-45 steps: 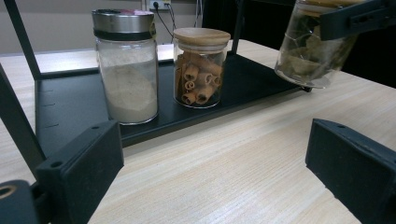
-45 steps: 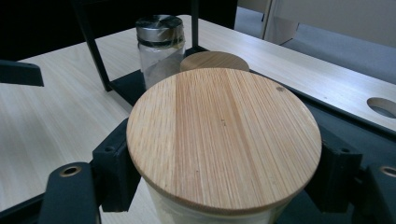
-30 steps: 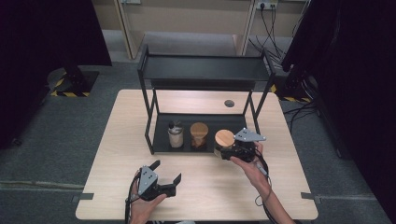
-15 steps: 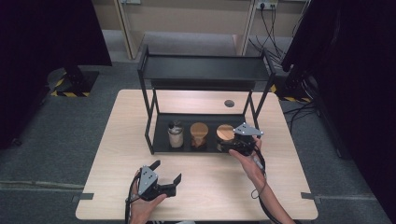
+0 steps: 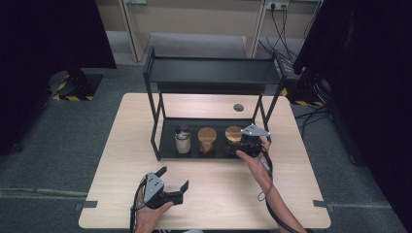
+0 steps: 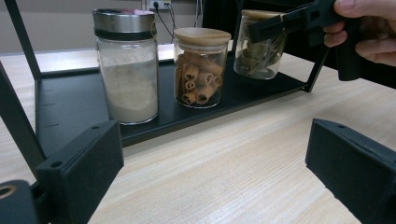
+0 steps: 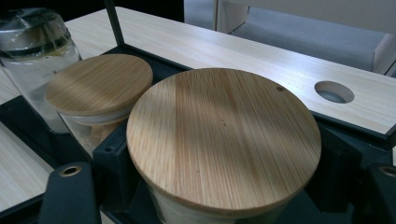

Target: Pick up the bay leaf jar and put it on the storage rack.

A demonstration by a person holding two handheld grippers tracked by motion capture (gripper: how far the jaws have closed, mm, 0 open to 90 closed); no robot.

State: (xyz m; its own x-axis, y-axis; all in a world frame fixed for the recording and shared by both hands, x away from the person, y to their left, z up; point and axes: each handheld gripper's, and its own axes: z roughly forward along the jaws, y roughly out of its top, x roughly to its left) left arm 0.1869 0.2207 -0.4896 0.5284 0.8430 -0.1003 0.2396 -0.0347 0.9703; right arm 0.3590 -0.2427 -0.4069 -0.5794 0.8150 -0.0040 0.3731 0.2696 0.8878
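Around my pale wooden table [image 5: 291, 194] I see grey carpeted floor [image 5: 58, 160], a beige wall panel [image 5: 194, 14] with sockets and black cables [image 5: 282, 24], and dark curtains [image 5: 43, 34].

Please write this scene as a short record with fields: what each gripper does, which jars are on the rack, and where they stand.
right gripper: shut on the wooden-lid jar, at the right end of the lower shelf
left gripper: open, holds nothing, low over the table in front of the rack
rack: black, two levels, top level bare
jars on lower shelf: three in a row
left jar: metal-lid jar, pale powder inside
middle jar: cinnamon jar, wooden lid, rolled brown sticks inside
wooden-lid jar contents: greenish, unclear
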